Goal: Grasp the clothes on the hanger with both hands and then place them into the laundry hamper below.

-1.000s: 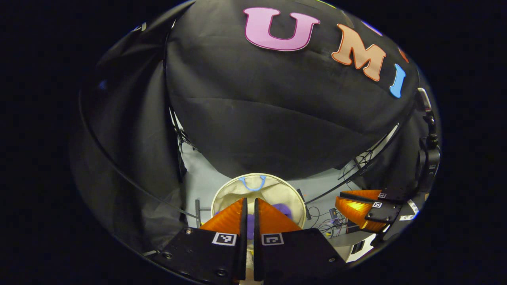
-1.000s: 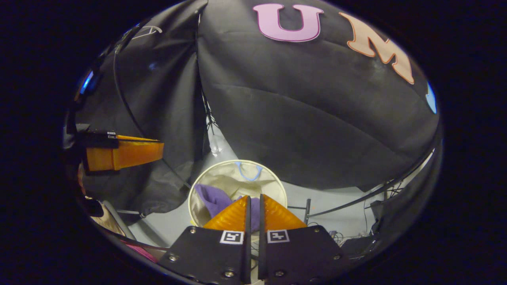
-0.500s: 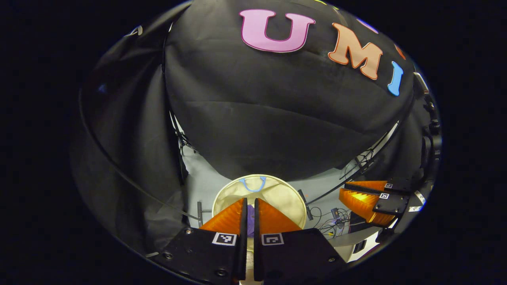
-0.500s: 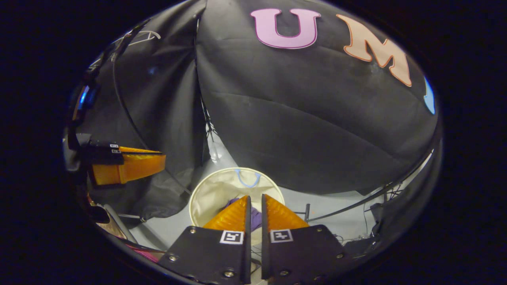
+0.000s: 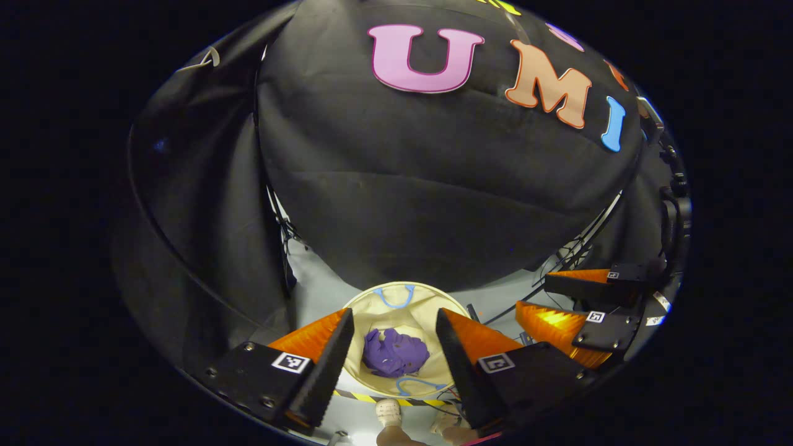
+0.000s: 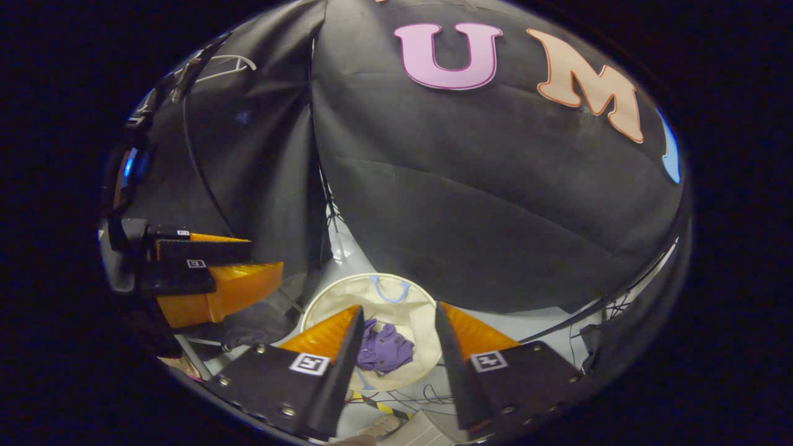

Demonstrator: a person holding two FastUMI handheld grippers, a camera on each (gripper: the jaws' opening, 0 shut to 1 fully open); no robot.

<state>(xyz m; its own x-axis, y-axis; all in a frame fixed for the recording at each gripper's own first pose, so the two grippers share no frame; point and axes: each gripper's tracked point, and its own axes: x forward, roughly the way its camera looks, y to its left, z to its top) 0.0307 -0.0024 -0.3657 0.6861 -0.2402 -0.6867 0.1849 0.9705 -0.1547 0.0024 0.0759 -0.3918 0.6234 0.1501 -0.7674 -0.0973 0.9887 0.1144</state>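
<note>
Left claw (image 5: 394, 322) wide apart at the bottom of the left gripper view, nothing between its fingers, poised above the laundry hamper (image 5: 427, 305). Purple clothes (image 5: 394, 352) crumpled in a heap on the hamper's pale floor, low centre of that frame, between two blue handles (image 5: 393, 296). Right claw (image 6: 396, 316) likewise spread wide at the bottom of the right gripper view, holding nothing, with the same purple heap (image 6: 383, 347) down in the round cream hamper (image 6: 334, 297) below it. Right claw also seen at the lower right of the left gripper view (image 5: 545, 296), fingers parted. Left claw at the middle left of the right gripper view (image 6: 245, 260), fingers parted. White hanger (image 6: 226, 62) bare at the upper left of the right gripper view, against the black cloth. Grey floor (image 6: 545, 328) around the hamper, cables trailing at the lower right.
</note>
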